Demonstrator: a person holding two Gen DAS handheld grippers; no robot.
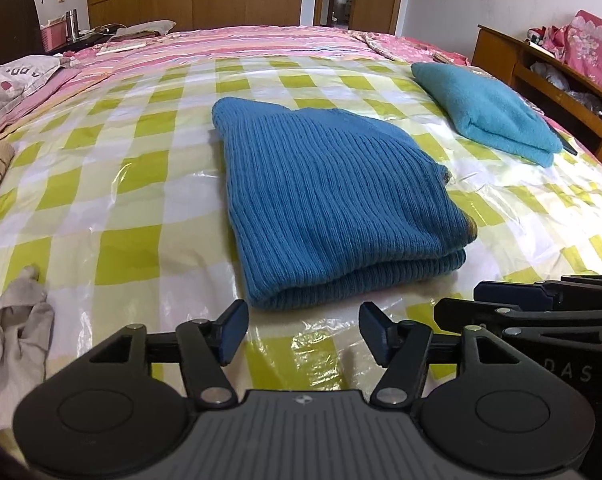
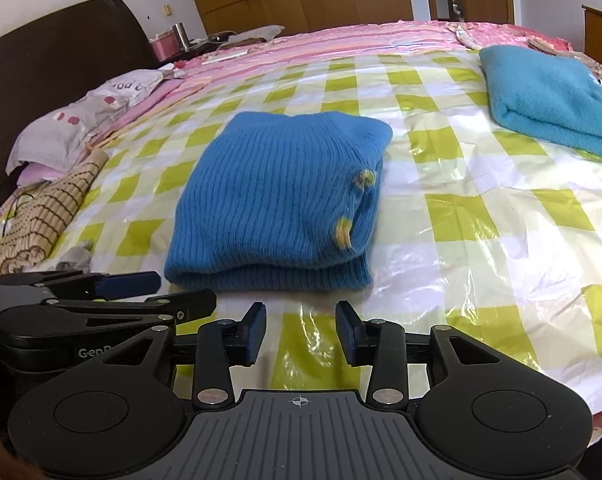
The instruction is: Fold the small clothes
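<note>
So the blue ribbed knit sweater [image 1: 333, 200] is folded up and lying in the middle of the bed, on a shiny green-and-white checked plastic sheet [image 1: 113, 184]. Little yellow bits poke out along its right edge. Both grippers sit just in front of its near fold, not touching it: left gripper [image 1: 303, 334] with its jaws spread wide, right gripper [image 2: 301, 330] parted too, narrower, nothing between either pair. A folded teal fleece [image 1: 485, 112] lies off right, crumpled grey socks [image 1: 17, 332] off left.
</note>
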